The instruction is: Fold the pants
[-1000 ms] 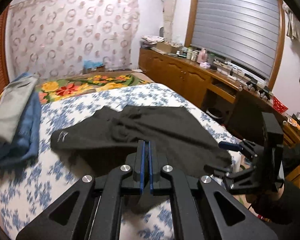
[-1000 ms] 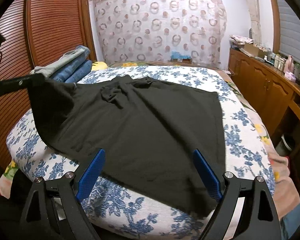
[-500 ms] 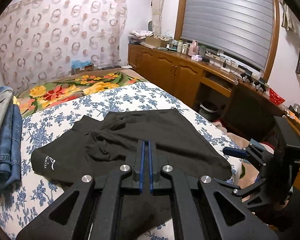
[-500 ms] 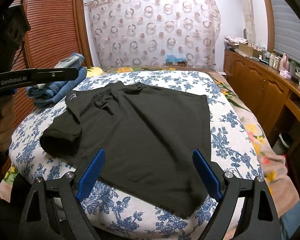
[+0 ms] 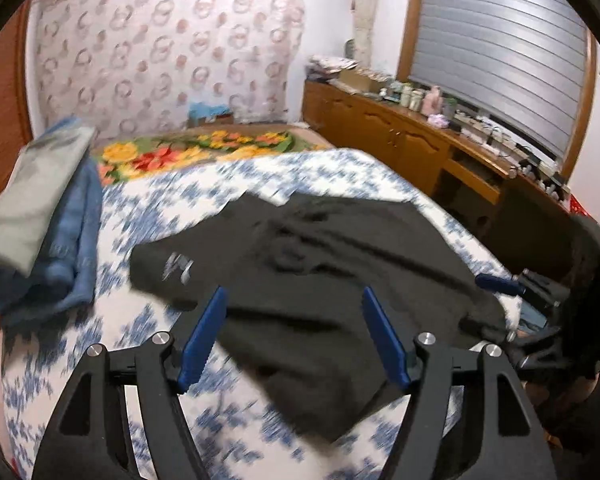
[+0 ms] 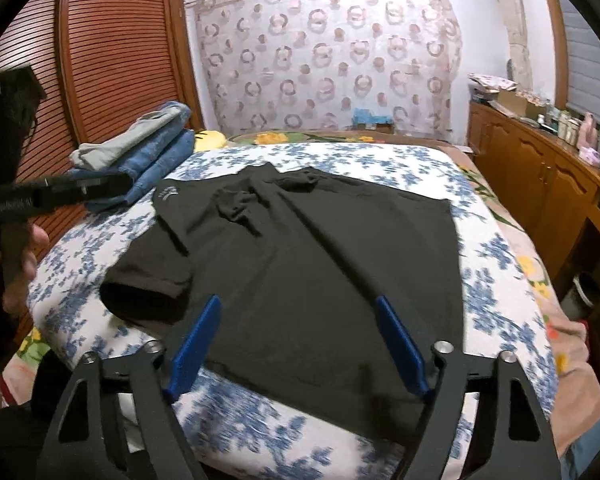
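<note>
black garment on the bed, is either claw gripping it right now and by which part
Neither. The black fabric garment lies loose on the blue floral bedspread. The left claw is opening and the right claw is closing, with no fabric pinched between either pair of jaws.

The left tool (image 5: 294, 336), clamped on a fold of the black garment (image 6: 312, 264) a second ago, is now opening with nothing between its blue pads, the released fold lying flat on the bed (image 6: 496, 264), while the right tool (image 6: 298, 344) is closing slightly above the fabric.

Folded jeans (image 6: 156, 168) lie beside wooden cabinets (image 6: 540, 184).
</note>
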Demonstrator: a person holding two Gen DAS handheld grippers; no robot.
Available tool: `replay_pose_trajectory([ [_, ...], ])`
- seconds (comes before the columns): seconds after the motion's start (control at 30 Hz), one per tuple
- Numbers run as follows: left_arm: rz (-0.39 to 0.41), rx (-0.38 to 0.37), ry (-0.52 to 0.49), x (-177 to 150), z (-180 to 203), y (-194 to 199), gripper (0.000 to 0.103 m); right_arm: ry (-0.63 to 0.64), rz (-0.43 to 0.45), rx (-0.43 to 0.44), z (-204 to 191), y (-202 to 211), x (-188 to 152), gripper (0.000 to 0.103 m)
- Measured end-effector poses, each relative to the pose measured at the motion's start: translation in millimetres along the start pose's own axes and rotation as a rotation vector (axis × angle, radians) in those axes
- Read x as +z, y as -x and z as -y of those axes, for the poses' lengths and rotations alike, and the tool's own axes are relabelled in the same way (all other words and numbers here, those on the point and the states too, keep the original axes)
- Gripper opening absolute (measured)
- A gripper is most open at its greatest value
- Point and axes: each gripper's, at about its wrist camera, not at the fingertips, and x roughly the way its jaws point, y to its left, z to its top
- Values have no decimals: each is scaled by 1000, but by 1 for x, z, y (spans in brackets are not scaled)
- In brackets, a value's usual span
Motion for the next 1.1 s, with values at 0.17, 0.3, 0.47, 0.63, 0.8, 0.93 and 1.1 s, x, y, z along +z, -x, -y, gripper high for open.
replay_pose_trajectory([
  [0.17, -33, 40, 41, -25, -19, -1, 71, 32, -5, 42, -15, -12, 9, 61],
  [0.3, -59, 39, 49, -39, -25, -3, 71, 55, -7, 72, -25, -22, 16, 53],
  [0.47, -80, 46, 33, -51, -20, -5, 71, 63, -14, 111, -30, -33, 22, 44],
  [0.63, -111, 52, 31, -66, -15, -9, 71, 77, -39, 142, -31, -46, 23, 38],
  [0.8, -114, 52, 46, -72, -18, -7, 71, 74, -86, 173, -33, -64, 22, 34],
  [0.93, -112, 55, 60, -73, -22, -5, 71, 74, -124, 186, -37, -78, 20, 34],
  [1.1, -108, 57, 77, -74, -24, -6, 71, 44, -157, 192, -38, -87, 20, 35],
])
